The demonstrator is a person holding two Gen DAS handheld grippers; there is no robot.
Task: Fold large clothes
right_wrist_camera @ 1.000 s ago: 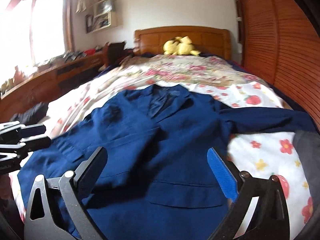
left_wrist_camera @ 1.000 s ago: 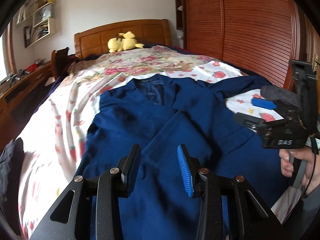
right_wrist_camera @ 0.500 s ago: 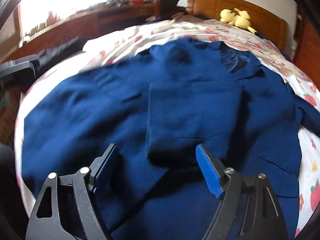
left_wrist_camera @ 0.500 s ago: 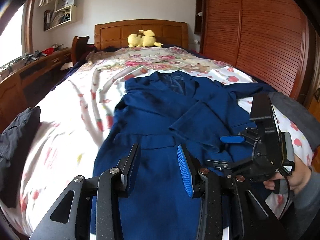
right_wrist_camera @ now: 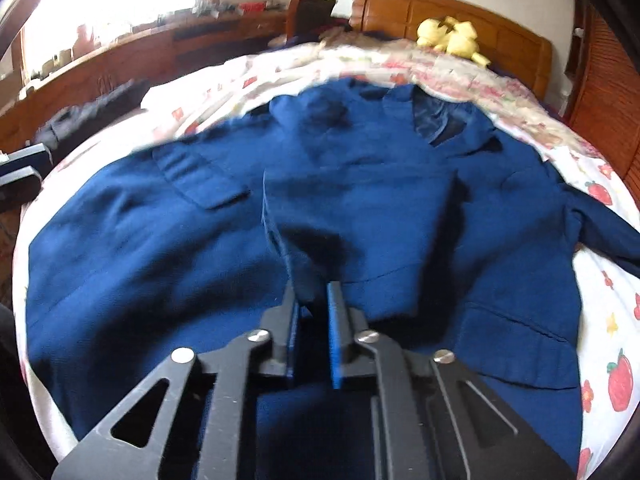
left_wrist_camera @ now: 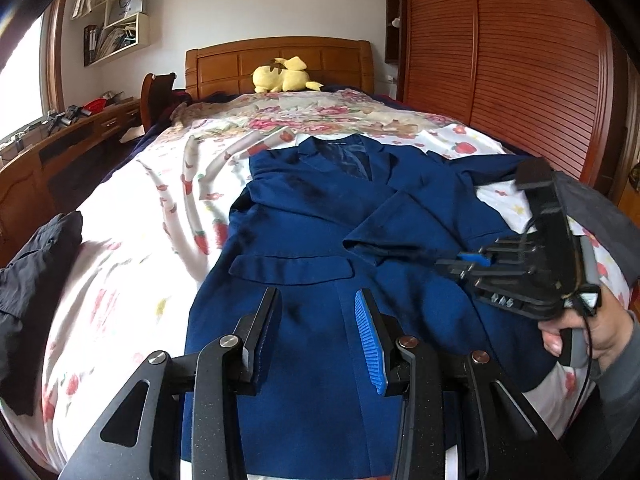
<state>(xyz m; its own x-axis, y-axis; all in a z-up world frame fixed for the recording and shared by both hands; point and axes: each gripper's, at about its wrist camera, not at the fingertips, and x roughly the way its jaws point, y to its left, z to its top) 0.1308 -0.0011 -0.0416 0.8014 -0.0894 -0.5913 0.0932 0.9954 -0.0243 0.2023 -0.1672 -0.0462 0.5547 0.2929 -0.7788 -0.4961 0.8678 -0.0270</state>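
A navy blue jacket [left_wrist_camera: 320, 240] lies flat, collar away from me, on the floral bedspread [left_wrist_camera: 160, 208]. One sleeve [right_wrist_camera: 360, 224] is folded across its chest. My right gripper [right_wrist_camera: 314, 298] is shut on the cuff end of that folded sleeve, near the jacket's middle; it also shows in the left wrist view [left_wrist_camera: 472, 264], held by a hand. My left gripper [left_wrist_camera: 316, 320] is open and empty, hovering above the jacket's lower hem by the pocket flap [left_wrist_camera: 292, 270]. The other sleeve [right_wrist_camera: 600, 228] stretches out to the right.
A yellow plush toy [left_wrist_camera: 282, 76] sits by the wooden headboard [left_wrist_camera: 280, 60]. A dark garment [left_wrist_camera: 36, 256] lies at the bed's left edge. A wooden desk [left_wrist_camera: 60, 140] runs along the left wall, a louvred wardrobe [left_wrist_camera: 520, 72] along the right. Grey cloth [left_wrist_camera: 592, 208] lies at right.
My right gripper came down onto the folded sleeve and closed on its cuff; it was wide open before. My left gripper drew back toward the hem and stayed open.
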